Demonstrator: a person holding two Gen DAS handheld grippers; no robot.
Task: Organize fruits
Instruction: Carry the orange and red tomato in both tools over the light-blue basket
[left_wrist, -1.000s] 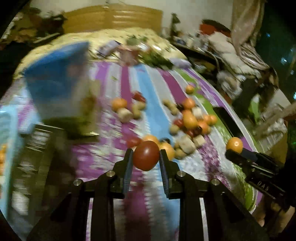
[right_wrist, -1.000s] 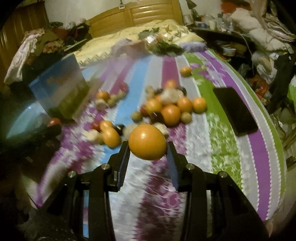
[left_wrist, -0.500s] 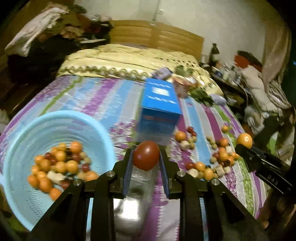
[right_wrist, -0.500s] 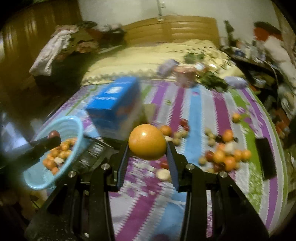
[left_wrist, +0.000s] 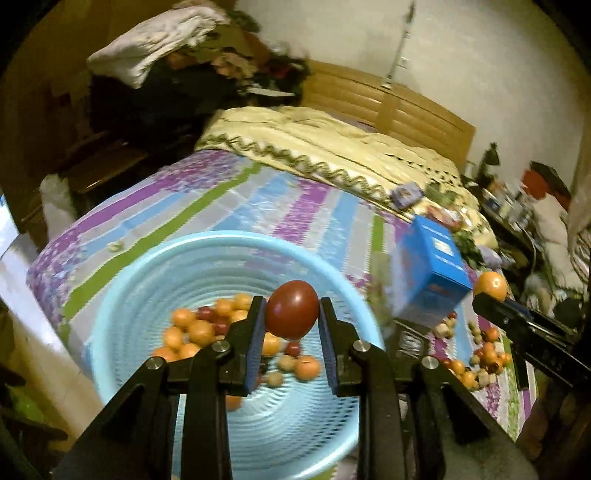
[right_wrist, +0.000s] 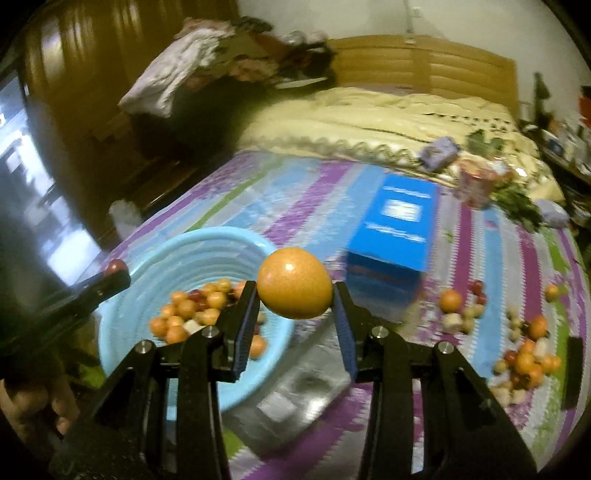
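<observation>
My left gripper (left_wrist: 291, 314) is shut on a dark red tomato (left_wrist: 291, 309) and hangs over the light blue basket (left_wrist: 155, 266), which holds several orange and red fruits (left_wrist: 195, 328). My right gripper (right_wrist: 294, 291) is shut on an orange (right_wrist: 294, 282), to the right of the basket (right_wrist: 207, 243). In the left wrist view the right gripper (left_wrist: 491, 295) shows at the right edge with the orange (left_wrist: 491, 285). The right wrist view shows the left gripper (right_wrist: 114, 275) at the left with the tomato (right_wrist: 115, 266). More loose fruits (right_wrist: 528, 354) lie scattered on the striped bedspread (right_wrist: 295, 192).
A blue carton (right_wrist: 395, 229) stands upright on the bed between the basket and the loose fruits. A silvery flat object (right_wrist: 295, 395) lies beside the basket. A dark phone (right_wrist: 571, 373) lies at the right. Folded quilt (right_wrist: 388, 122), headboard and clutter fill the far end.
Both grippers have swung left from over the scattered fruits toward the basket, each keeping its fruit. The basket now lies under the left gripper.
</observation>
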